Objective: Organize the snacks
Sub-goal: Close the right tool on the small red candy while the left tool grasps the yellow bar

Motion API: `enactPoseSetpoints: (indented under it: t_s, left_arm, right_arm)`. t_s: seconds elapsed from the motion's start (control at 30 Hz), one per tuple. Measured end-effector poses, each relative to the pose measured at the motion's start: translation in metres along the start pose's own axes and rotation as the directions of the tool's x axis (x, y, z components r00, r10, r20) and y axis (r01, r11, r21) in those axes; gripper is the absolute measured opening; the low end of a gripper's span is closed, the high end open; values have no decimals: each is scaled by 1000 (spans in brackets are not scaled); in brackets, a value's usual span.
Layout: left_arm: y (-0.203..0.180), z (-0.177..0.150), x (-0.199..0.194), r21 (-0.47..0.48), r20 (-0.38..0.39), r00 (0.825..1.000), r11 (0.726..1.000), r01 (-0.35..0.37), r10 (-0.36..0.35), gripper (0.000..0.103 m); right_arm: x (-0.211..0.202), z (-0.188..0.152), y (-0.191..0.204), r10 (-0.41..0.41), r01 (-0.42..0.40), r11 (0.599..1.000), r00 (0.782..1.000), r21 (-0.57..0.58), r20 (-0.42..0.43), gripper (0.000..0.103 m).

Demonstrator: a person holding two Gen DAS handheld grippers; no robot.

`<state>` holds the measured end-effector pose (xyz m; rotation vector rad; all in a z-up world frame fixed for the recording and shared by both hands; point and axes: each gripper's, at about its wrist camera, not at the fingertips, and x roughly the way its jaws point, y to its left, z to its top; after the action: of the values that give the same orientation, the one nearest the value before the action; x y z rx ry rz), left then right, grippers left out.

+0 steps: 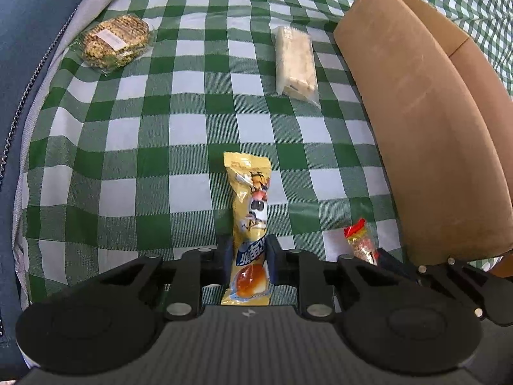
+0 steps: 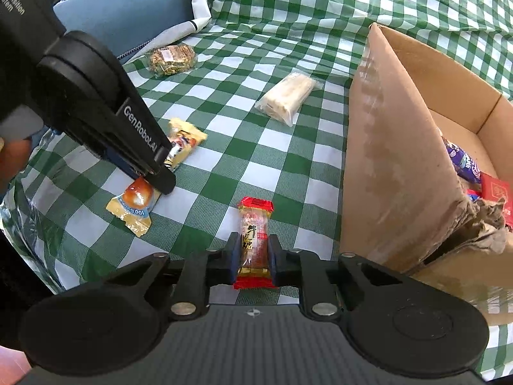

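Observation:
My left gripper (image 1: 249,250) is shut on a yellow snack packet (image 1: 250,211) that lies on the green checked cloth; the right wrist view shows the same packet (image 2: 136,202) under the left gripper (image 2: 160,173). My right gripper (image 2: 254,250) is shut on a red-ended candy bar (image 2: 255,240), also low on the cloth; it shows in the left wrist view (image 1: 360,243). A cardboard box (image 2: 394,147) stands to the right, with several packets inside.
A round nut-brittle cake in clear wrap (image 1: 115,41) lies at the far left. A white wafer pack (image 1: 295,62) lies in the middle, near the box (image 1: 426,134). A blue and grey jacket (image 1: 29,64) borders the cloth's left edge.

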<state>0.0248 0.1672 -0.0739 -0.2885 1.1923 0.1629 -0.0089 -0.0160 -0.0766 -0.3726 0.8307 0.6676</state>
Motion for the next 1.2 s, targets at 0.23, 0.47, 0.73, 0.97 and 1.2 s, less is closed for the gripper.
enactPoseSetpoints:
  t_s: [0.23, 0.47, 0.73, 0.97, 1.2]
  left_arm:
    - [0, -1, -1, -6, 1, 1000, 1000, 4, -4, 18]
    - [-4, -2, 2, 5, -10, 1000, 1000, -3, 3, 20]
    - [-4, -1, 6, 10, -17, 1000, 1000, -13, 13, 20]
    - [-5, -2, 6, 24, -12, 1000, 1000, -21, 21, 19]
    - [-3, -1, 4, 14, 2, 1000, 1000, -21, 21, 15]
  right_arm:
    - [3, 0, 2, 1, -1, 1000, 1000, -6, -9, 19]
    - [8, -1, 3, 3, -4, 1000, 999, -20, -39, 19]
    - [8, -3, 3, 3, -4, 1000, 999, -27, -41, 19]
    - [8, -2, 4, 2, -3, 1000, 999, -26, -41, 19]
    - [8, -3, 4, 1, -2, 1000, 999, -26, -39, 19]
